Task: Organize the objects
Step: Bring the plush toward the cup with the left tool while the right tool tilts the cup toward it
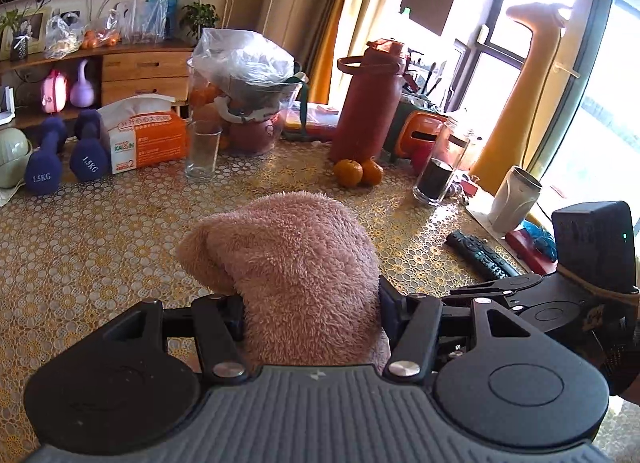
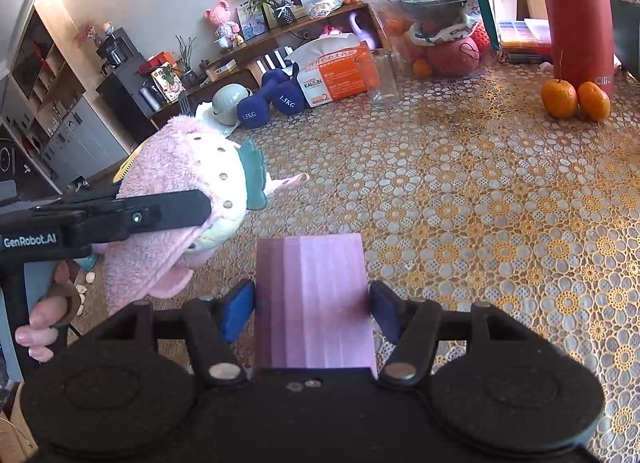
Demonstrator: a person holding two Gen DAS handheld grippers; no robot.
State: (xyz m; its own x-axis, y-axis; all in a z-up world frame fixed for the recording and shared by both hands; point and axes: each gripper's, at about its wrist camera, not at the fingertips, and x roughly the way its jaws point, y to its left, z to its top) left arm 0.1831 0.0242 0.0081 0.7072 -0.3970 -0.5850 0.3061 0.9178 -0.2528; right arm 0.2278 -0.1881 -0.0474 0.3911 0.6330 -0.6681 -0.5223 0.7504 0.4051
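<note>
We are mid-carry: our left tongs [image 1: 312, 315] clamp the pink plush toy [image 1: 296, 259] above the tabletop [image 1: 120, 255], right tongs [image 2: 312, 311] pinch a purple box [image 2: 316, 303]; next, choose a setting-down spot.

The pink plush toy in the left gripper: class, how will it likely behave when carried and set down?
The pink plush toy looks soft and fuzzy, so it probably squashes under the left gripper. Its loose ends hang past the fingers, so it will likely flop. It seems light and unlikely to break, but may slump when set on the table.
</note>
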